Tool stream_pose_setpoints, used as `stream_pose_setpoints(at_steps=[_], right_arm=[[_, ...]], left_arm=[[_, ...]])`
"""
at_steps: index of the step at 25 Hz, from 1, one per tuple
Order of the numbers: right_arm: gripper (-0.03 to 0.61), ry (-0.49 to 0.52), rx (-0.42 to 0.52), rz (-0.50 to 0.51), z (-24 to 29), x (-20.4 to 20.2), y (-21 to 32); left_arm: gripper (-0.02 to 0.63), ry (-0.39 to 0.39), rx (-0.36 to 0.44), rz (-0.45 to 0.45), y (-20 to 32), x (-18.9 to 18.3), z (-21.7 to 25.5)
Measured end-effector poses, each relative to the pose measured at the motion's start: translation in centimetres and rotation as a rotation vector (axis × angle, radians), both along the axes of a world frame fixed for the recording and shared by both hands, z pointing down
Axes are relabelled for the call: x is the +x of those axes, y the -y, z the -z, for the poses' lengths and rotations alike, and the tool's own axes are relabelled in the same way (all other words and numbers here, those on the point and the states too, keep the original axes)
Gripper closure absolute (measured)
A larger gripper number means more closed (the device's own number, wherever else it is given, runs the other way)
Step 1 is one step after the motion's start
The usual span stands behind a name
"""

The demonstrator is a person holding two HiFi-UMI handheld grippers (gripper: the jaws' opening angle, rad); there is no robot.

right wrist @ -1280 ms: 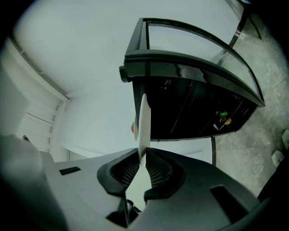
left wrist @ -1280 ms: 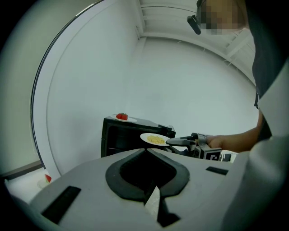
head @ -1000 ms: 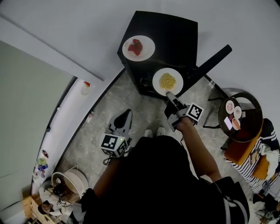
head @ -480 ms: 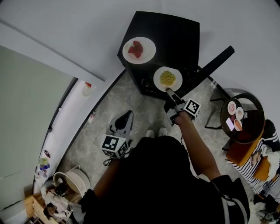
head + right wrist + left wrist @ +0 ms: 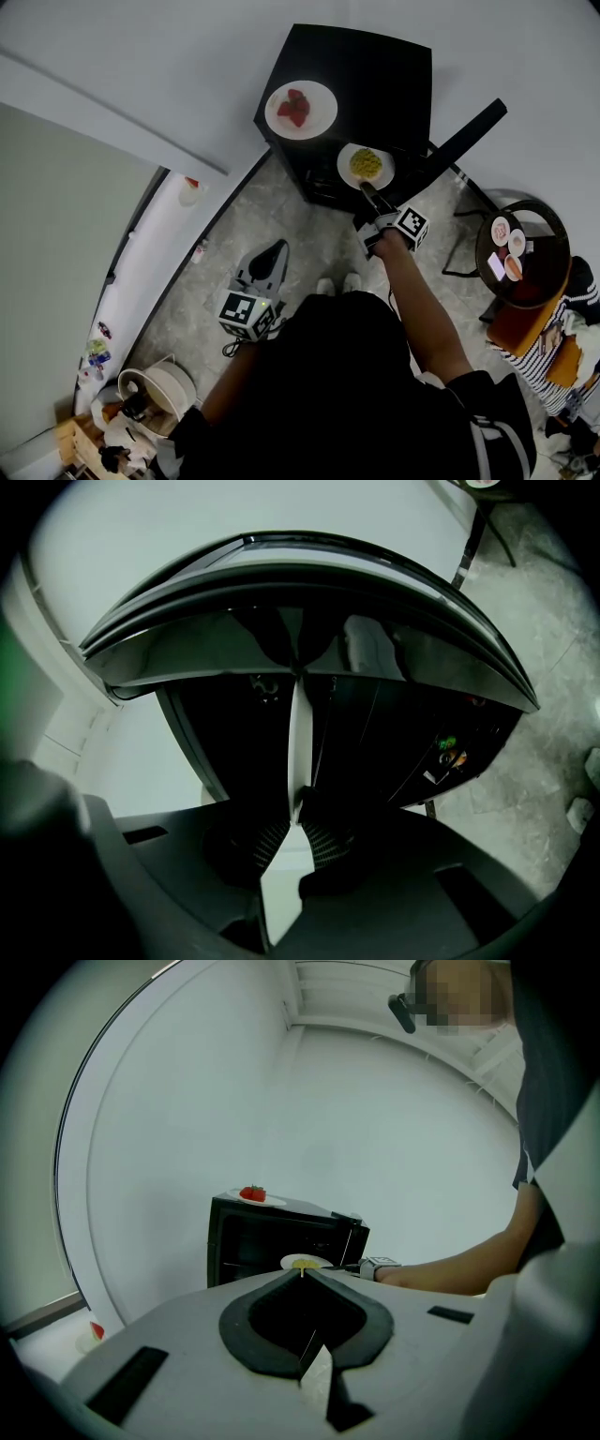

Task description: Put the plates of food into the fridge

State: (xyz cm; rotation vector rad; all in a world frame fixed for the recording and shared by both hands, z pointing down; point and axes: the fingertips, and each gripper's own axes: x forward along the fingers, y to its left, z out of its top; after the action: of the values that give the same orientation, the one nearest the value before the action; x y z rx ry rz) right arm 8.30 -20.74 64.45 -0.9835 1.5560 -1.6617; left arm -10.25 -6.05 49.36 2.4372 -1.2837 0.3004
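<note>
My right claw (image 5: 367,190) is clenched on the near rim of the plate of yellow food (image 5: 366,165), which hangs at the mouth of the open black fridge (image 5: 375,75). I should hold it level, slide it straight onto a shelf, and release only once it rests. My left claw (image 5: 272,255) is closed on nothing, low down. The strawberry plate (image 5: 301,109) sits on the fridge top.

The right gripper (image 5: 368,190) has carried the plate of yellow food (image 5: 366,165) down and closer to the black fridge (image 5: 375,66).
</note>
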Motion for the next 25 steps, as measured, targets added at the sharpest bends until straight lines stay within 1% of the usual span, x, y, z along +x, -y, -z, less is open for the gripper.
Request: stream_pose_setpoints(at_steps=[5,12,20,25], right_arm=[[0.525,0.009,-0.032,-0.040,-1.2,0.7,0.9],[0.534,0.066,-0.071,-0.097,-2.4,0.9,1.8],[0.540,0.093,-0.106,-0.140,-2.8,1.2,2.9],[0.541,0.101,-0.134,-0.181,-3.2,1.7,4.0]], left_arm=[[0.589,0.000,-0.007,0.001,0.2,-0.1,-0.1],[0.591,-0.008,-0.005,-0.009,0.0,0.0,-0.3],[0.591,0.006,0.004,-0.019,0.0,0.3,-0.3],[0.590,0.013,-0.009,-0.022,-0.2,0.5,-0.4]])
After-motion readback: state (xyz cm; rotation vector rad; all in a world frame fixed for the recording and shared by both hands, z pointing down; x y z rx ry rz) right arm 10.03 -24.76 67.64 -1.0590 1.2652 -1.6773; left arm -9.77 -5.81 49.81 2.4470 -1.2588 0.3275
